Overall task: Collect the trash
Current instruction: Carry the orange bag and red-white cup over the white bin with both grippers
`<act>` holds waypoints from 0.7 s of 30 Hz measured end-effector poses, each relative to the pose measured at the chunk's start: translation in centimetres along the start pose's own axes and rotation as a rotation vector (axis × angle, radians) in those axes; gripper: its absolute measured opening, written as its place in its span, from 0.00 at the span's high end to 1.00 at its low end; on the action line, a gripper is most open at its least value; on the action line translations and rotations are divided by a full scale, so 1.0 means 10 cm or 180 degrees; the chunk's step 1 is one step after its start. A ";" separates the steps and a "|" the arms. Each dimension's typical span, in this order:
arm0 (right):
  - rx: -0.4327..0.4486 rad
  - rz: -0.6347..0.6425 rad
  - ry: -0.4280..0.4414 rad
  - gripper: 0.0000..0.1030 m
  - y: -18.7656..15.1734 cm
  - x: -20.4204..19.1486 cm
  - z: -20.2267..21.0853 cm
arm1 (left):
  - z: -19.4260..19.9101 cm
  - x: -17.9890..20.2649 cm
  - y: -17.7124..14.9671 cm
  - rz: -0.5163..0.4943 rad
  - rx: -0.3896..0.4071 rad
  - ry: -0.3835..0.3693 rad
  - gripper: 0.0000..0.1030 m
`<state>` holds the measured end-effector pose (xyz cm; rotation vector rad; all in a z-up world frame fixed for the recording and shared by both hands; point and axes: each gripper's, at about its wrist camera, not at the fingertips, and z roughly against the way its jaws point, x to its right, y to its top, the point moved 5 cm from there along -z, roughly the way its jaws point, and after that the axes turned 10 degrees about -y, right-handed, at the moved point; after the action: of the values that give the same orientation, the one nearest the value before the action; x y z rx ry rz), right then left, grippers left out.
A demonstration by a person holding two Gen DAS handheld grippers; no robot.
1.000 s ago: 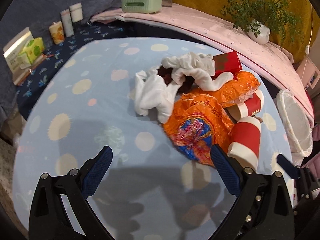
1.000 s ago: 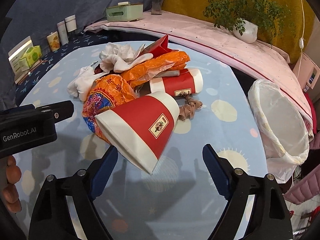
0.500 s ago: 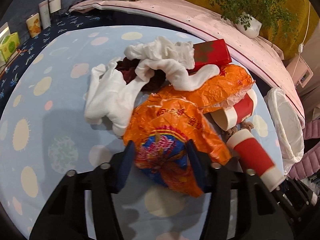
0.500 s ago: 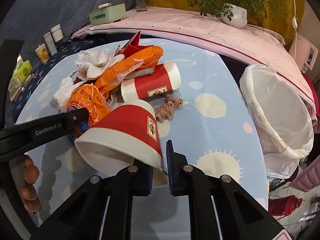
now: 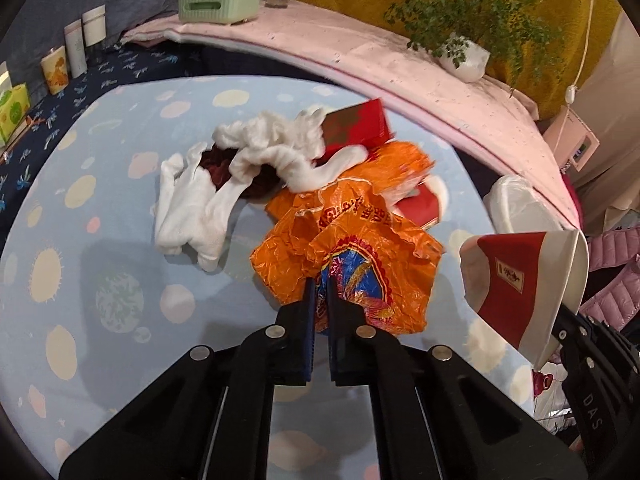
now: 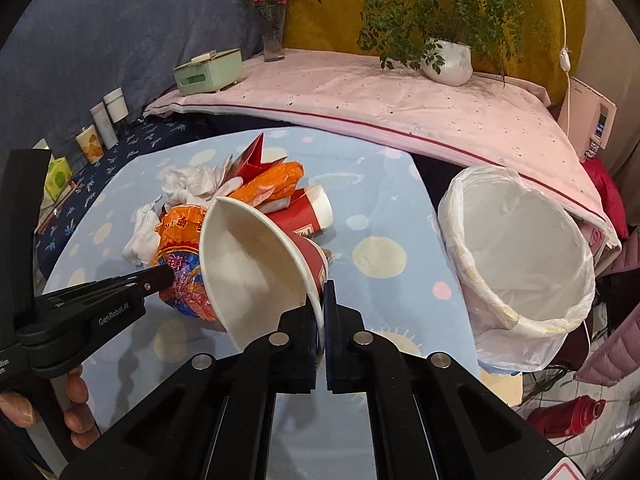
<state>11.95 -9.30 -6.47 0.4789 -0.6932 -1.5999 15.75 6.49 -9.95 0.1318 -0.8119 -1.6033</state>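
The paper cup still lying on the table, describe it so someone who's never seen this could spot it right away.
On the light blue dotted tablecloth, find the trash pile left of the white lined bin. At the pile's bin-side edge lies a red paper cup on its side, partly under the orange plastic bag. Unlike the other red cup, no gripper holds it.

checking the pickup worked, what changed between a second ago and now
Both grippers have just closed on trash. The left gripper went from open over the table to pinching the orange wrapper. The right gripper clamped the rim of the red paper cup and lifted it off the tablecloth. The white cloth, second cup and lined bin stayed put.
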 end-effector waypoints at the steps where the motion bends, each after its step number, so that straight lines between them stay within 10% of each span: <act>1: 0.0040 -0.0022 -0.0014 0.97 0.03 0.04 0.05 | 0.04 0.05 0.03 -0.0020 0.0023 -0.0011 0.96; 21: 0.0521 -0.0761 -0.0644 0.97 0.55 1.74 0.39 | -0.01 1.83 0.57 -0.0788 0.0244 -0.0636 0.96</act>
<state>10.84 -26.15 1.58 0.5399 -0.9537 -1.8417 16.48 -10.07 -0.27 0.1322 -1.0443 -1.8391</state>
